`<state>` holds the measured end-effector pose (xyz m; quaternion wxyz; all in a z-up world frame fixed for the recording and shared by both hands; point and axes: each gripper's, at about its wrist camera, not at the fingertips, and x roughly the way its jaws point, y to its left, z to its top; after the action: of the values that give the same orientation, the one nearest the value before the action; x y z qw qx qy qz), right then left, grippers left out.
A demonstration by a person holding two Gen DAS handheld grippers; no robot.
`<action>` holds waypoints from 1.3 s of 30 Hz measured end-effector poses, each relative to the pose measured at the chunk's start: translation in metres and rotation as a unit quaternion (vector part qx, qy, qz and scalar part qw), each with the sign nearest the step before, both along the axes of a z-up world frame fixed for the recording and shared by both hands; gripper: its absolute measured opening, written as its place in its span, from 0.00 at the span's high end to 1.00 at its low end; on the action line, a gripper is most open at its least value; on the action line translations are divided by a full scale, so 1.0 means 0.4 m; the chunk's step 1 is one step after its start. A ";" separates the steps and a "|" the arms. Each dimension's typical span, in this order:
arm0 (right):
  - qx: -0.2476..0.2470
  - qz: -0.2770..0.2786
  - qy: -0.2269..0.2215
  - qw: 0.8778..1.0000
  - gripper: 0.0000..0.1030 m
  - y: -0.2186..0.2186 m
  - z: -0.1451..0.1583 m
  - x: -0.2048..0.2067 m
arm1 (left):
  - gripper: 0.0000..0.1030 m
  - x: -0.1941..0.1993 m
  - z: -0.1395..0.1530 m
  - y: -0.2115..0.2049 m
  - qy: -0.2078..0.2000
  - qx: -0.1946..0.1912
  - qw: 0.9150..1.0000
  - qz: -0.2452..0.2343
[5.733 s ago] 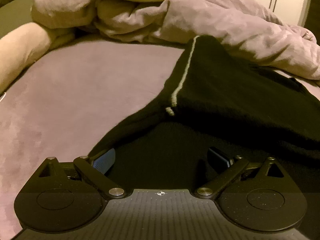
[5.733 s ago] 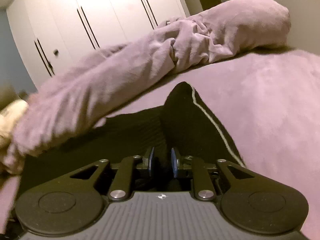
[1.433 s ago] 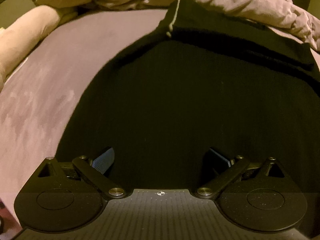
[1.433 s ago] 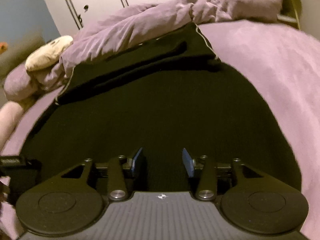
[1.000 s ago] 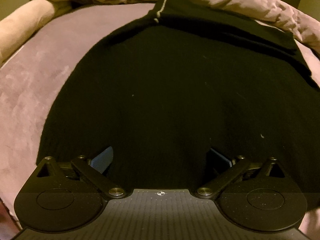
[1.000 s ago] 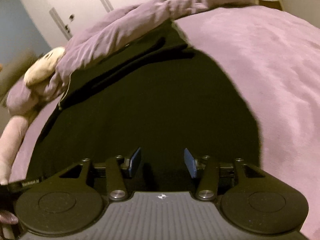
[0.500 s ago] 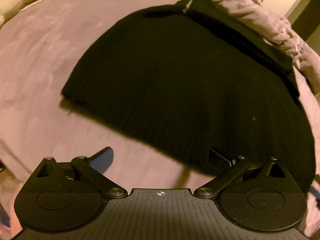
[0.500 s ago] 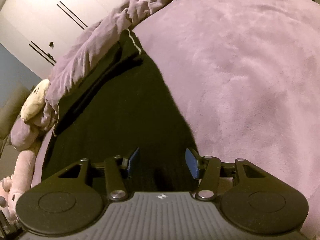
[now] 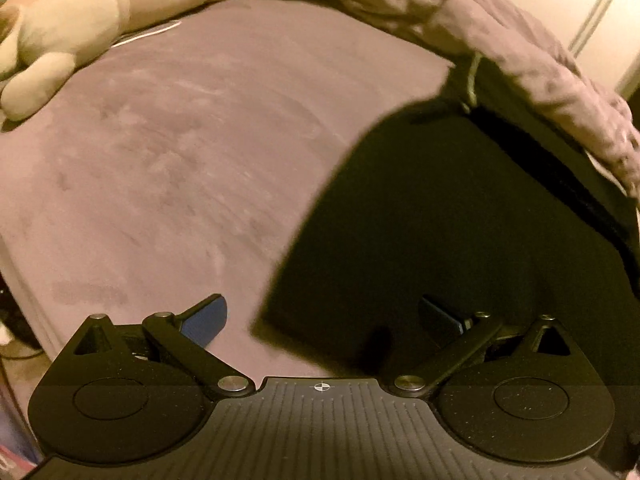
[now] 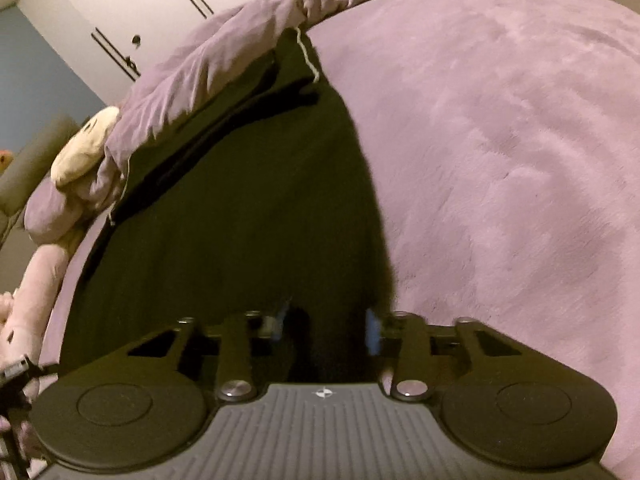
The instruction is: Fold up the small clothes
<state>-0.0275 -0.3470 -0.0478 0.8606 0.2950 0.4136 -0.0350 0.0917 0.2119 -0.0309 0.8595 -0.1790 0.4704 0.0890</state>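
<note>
A black knitted garment (image 9: 460,220) lies flat on the mauve bed cover (image 9: 160,160), with a pale stripe at its far corner. My left gripper (image 9: 324,316) hangs open and wide over the garment's near left corner. Its left pad (image 9: 208,316) is above bare bed cover and its right pad is above the fabric. In the right wrist view the same garment (image 10: 240,208) fills the left half. My right gripper (image 10: 328,324) sits at its near right corner. Its jaws are closing with dark fabric between them, and a gap still shows.
A crumpled mauve duvet (image 10: 224,68) borders the garment's far edge. Plush toys (image 9: 80,12) lie at the bed's far left, and more of them (image 10: 28,280) along the left side. White wardrobe doors (image 10: 100,12) stand behind. Bare bed cover (image 10: 500,140) spreads to the right.
The left gripper has swung left, off the garment's middle to its near left corner, still open. The right gripper's jaws have narrowed around the near right corner.
</note>
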 end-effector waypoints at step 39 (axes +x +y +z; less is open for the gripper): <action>0.071 0.016 -0.004 0.997 0.85 -0.003 0.021 0.006 | 0.87 0.058 -0.071 0.061 0.036 -0.171 0.977 -0.122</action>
<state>-0.0251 -0.3482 -0.0393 0.8396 0.3489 0.4162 0.0095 0.1149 0.2362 -0.0593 0.8030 -0.2613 0.5277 -0.0921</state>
